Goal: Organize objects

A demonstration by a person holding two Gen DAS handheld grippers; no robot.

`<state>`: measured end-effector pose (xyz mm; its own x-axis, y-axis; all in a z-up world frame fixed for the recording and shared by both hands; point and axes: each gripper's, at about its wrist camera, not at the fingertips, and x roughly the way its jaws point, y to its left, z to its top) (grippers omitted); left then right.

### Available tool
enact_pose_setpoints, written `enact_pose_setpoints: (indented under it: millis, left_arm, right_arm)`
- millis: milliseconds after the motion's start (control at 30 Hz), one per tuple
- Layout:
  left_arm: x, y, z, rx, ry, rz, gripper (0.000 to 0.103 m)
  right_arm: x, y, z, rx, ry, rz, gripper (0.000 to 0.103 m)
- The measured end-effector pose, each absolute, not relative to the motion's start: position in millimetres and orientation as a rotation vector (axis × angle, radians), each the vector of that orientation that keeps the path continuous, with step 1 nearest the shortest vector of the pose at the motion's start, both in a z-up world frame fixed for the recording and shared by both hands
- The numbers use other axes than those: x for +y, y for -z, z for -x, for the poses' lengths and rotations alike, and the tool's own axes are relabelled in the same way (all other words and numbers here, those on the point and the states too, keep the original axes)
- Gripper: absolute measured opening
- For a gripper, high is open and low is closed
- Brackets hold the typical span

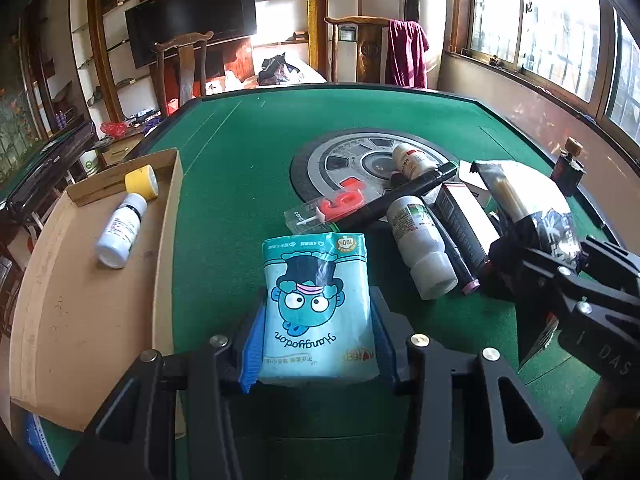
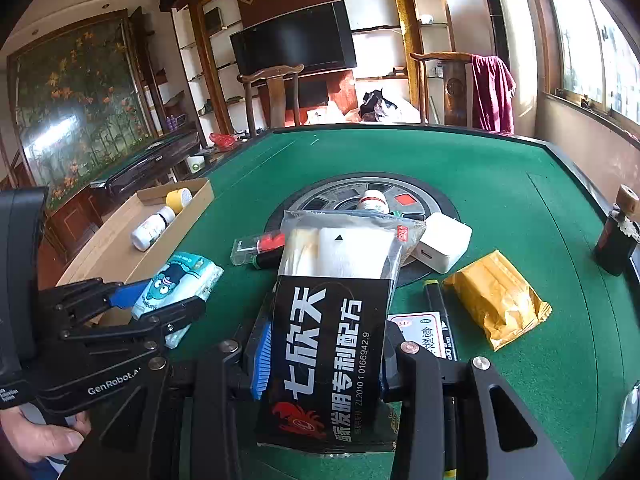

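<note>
My left gripper (image 1: 318, 344) is shut on a light-blue tissue pack (image 1: 316, 308) with a cartoon face, its blue pads pressing both sides just above the green table (image 1: 240, 152). The right wrist view shows that left gripper (image 2: 160, 304) and tissue pack (image 2: 176, 284) at the left. My right gripper (image 2: 326, 360) is shut on a black and clear packet (image 2: 336, 320) with white lettering. That packet (image 1: 520, 196) and the right gripper (image 1: 560, 268) also appear at the right of the left wrist view. A cardboard box (image 1: 80, 312) lies to the left.
The box holds a white bottle (image 1: 120, 232) and a yellow tape roll (image 1: 142, 182). Around the table's round centre panel (image 1: 320, 160) lie a white bottle (image 1: 420, 248), a red item in a clear case (image 1: 332, 208), a charger (image 2: 442, 242), a yellow packet (image 2: 496, 300) and markers (image 2: 438, 312). A dark bottle (image 2: 616, 236) stands at the right edge.
</note>
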<state>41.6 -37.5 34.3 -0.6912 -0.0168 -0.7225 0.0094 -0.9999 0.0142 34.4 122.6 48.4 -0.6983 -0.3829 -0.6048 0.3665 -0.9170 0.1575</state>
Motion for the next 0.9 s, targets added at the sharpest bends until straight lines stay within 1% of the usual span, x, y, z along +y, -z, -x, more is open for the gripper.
enact_pose_setpoints:
  millis: [233, 567, 900]
  left_arm:
    - [-43.8, -43.1, -52.9, -0.007, 2.894, -1.191, 0.046]
    - [-64.6, -58.9, -70.2, 0.046, 2.932, -1.116, 0.046]
    - [-96.3, -69.5, -86.7, 0.143, 2.94, -1.055, 0.047]
  right_arm:
    - [114.8, -44.5, -36.9, 0.001, 2.583, -0.932, 0.042]
    - [115.8, -43.0, -51.0, -0.096, 2.572, -0.981, 0.042]
    - [80.9, -58.3, -64.7, -0.002, 2.548, -0.96, 0.042]
